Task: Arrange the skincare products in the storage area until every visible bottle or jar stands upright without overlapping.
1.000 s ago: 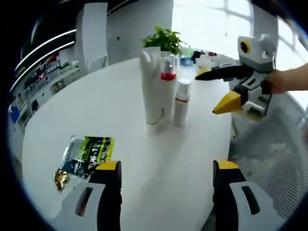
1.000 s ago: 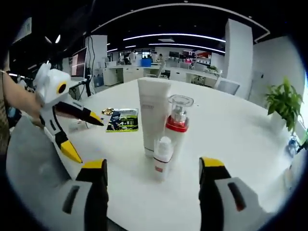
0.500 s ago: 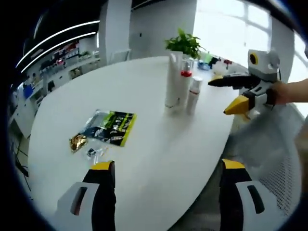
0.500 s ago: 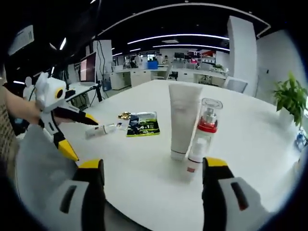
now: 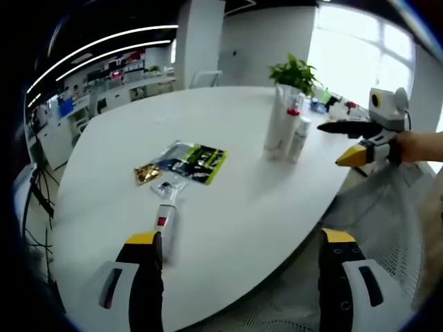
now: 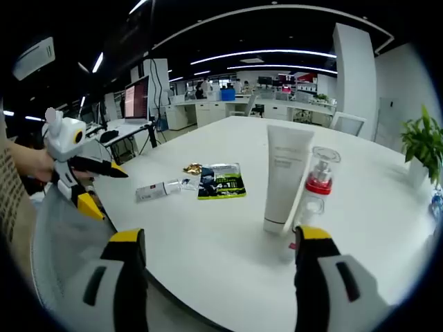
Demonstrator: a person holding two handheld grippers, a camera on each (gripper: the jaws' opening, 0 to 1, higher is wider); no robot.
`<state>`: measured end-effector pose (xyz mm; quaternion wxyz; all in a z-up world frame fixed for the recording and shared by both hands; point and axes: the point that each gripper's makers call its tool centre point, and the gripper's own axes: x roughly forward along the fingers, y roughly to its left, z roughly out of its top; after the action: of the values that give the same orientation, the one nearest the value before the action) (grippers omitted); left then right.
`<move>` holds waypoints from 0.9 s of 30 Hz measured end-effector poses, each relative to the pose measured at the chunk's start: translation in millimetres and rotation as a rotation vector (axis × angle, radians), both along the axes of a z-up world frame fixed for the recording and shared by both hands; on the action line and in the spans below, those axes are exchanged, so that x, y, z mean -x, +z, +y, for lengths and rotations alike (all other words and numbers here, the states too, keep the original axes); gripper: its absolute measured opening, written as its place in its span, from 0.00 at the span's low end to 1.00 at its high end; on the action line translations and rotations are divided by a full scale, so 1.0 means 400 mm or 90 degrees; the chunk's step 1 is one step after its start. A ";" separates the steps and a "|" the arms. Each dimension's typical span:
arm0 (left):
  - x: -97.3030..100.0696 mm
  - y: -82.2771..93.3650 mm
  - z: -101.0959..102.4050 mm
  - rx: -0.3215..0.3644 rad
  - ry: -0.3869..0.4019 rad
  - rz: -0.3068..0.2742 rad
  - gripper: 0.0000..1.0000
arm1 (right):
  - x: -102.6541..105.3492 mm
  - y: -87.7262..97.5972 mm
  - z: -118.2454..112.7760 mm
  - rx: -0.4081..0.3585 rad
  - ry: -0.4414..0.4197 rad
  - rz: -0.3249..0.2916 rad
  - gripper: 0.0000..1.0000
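Left gripper view, left to right: small white tube with a red band (image 5: 167, 223) lies flat on the round white tabletop (image 5: 228, 138), just beyond the left hand-held gripper (image 5: 239, 243), jaws wide, empty. Gold sachet (image 5: 147, 173) and green-black flat packet (image 5: 194, 160) lie beside it. Tall white tube (image 5: 275, 128), red-collared pump bottle (image 5: 291, 121) and small white bottle (image 5: 300, 138) stand upright, clustered. Right hand-held gripper (image 5: 348, 141): wide, empty. Judgement: three stood; lying tube remains.

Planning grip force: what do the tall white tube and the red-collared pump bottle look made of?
White tube: probably soft matte plastic, opaque, with a flat crimped top. Pump bottle: likely hard plastic; its glossy clear cap shows the pump, above a red collar.
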<state>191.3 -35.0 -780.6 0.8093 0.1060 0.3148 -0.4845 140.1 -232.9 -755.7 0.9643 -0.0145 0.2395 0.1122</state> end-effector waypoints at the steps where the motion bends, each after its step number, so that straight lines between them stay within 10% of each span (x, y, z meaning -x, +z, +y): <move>1: -0.003 0.008 -0.001 0.008 0.003 -0.006 0.92 | 0.001 -0.001 0.004 0.002 0.003 -0.001 0.91; 27: -0.012 0.017 0.018 0.023 0.025 -0.011 0.94 | 0.003 -0.023 0.017 0.000 0.020 0.021 0.99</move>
<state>196.2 -27.8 -774.0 0.8232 0.0896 0.3007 -0.4732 138.9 -226.1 -764.8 0.9584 -0.0160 0.2548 0.1273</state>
